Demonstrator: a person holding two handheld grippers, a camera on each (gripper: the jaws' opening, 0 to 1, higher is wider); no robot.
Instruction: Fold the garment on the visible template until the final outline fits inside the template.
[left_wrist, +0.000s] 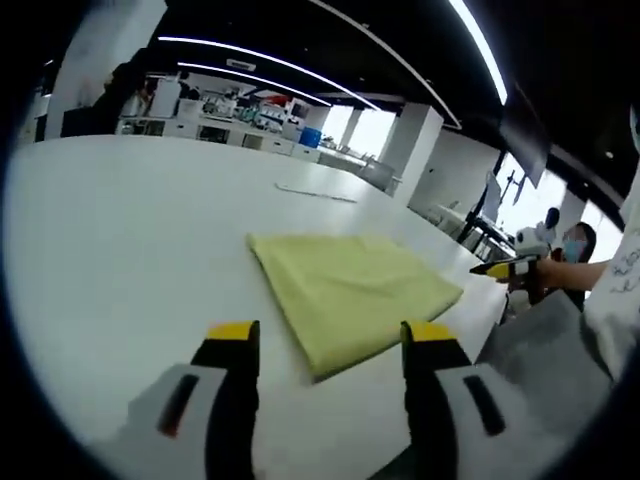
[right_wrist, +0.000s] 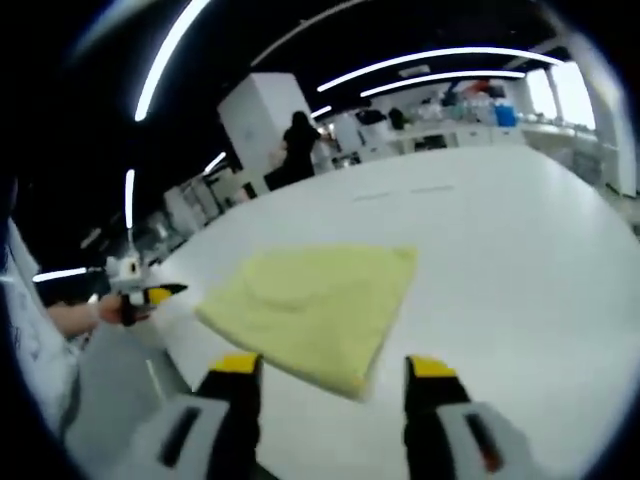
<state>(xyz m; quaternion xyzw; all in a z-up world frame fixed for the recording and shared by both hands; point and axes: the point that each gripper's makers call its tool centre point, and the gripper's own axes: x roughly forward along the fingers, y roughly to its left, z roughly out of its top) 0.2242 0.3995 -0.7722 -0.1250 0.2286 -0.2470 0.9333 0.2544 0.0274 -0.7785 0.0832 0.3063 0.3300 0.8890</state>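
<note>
We hold both the left gripper (left_wrist: 322, 340) and right gripper (right_wrist: 333, 372) empty, jaws apart, above the folded garment (left_wrist: 350, 285). Check its outline squarely before any further fold

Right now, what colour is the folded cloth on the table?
Pale yellow, plain with no pattern. The folded cloth shows best in the left gripper view.

Left gripper (left_wrist: 330, 335): I see its yellow-tipped jaws spread wide, holding nothing.
Right gripper (right_wrist: 335, 368): my view shows its jaws parted just as wide, also holding nothing.
Right hand (left_wrist: 545, 272): at the left gripper view's right edge, gripping a handle.
</note>
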